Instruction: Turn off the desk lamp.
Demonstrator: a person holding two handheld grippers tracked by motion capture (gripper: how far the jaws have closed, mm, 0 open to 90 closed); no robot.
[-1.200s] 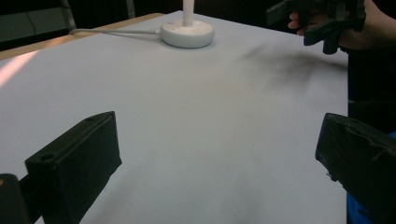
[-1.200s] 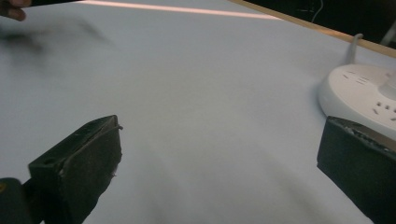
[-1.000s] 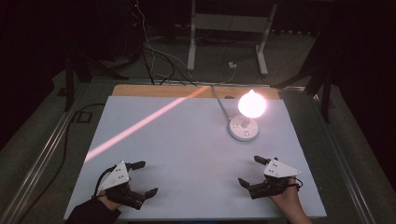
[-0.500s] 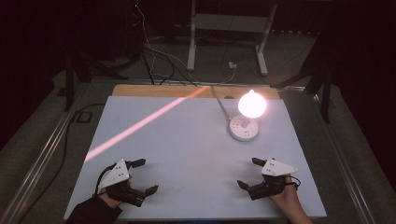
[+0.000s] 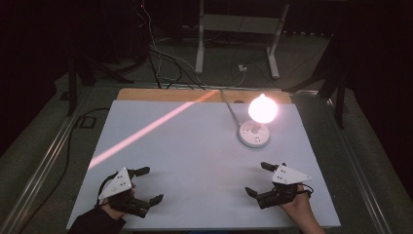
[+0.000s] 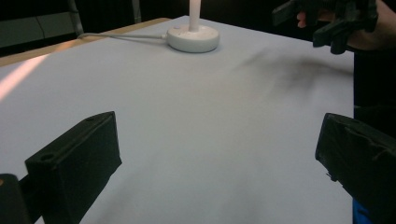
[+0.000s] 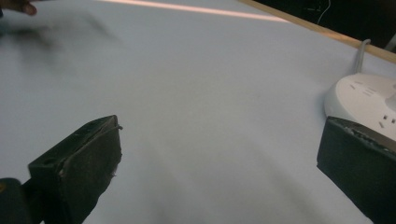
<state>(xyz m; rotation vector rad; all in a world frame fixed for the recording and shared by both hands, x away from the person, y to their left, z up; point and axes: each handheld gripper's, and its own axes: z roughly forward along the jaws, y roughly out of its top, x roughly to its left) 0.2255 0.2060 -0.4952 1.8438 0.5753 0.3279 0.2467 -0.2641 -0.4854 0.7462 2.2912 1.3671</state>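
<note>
Lamp (image 5: 262, 109) glows (both grippers gaping) on table (image 5: 195, 146).

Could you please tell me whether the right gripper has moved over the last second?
Yes, slightly. The right gripper has crept toward the table's far side, so its gap to the round white socket base under the glowing bulb looks a little narrower.

A dim lab or test room is suggested: a white-topped table (image 5: 195, 146) is lit by one lamp (image 5: 262, 109), with loose cables (image 5: 160, 58) and metal stands (image 5: 234, 29) behind.
</note>
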